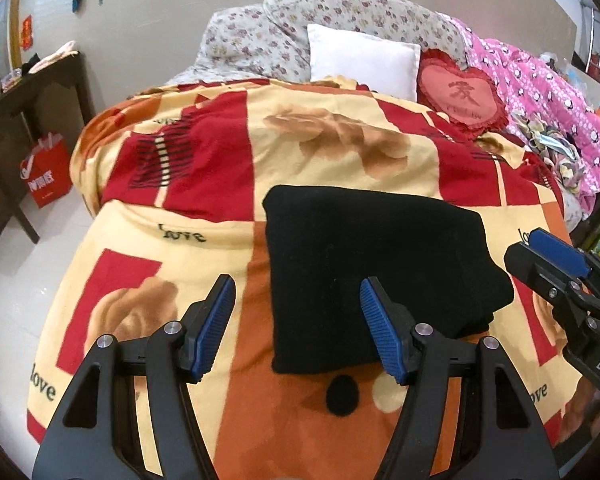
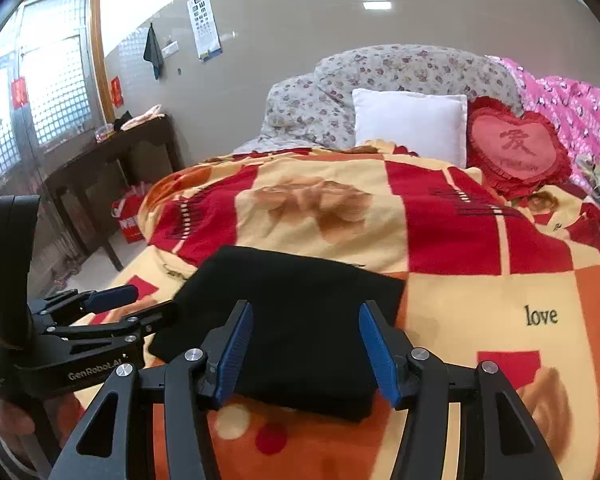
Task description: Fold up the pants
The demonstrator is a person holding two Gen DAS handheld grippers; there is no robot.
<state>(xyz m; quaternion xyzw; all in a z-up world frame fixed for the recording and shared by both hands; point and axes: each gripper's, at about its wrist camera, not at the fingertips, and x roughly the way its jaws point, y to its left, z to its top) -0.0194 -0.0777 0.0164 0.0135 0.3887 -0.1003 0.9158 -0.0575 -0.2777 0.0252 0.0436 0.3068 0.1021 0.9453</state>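
Note:
The black pants (image 1: 364, 264) lie folded into a thick rectangle on the red, yellow and orange blanket (image 1: 220, 184); they also show in the right wrist view (image 2: 296, 320). My left gripper (image 1: 298, 304) is open and empty, held just above the pants' near left edge. My right gripper (image 2: 306, 332) is open and empty, held above the near edge of the pants. The right gripper (image 1: 548, 256) shows at the right in the left wrist view. The left gripper (image 2: 136, 304) shows at the left in the right wrist view.
A white pillow (image 2: 410, 128), a red heart cushion (image 2: 516, 144), a floral quilt (image 2: 380, 76) and pink bedding (image 2: 572, 104) lie at the bed's head. A dark wooden table (image 2: 112, 152) and a red bag (image 2: 130, 216) stand left of the bed.

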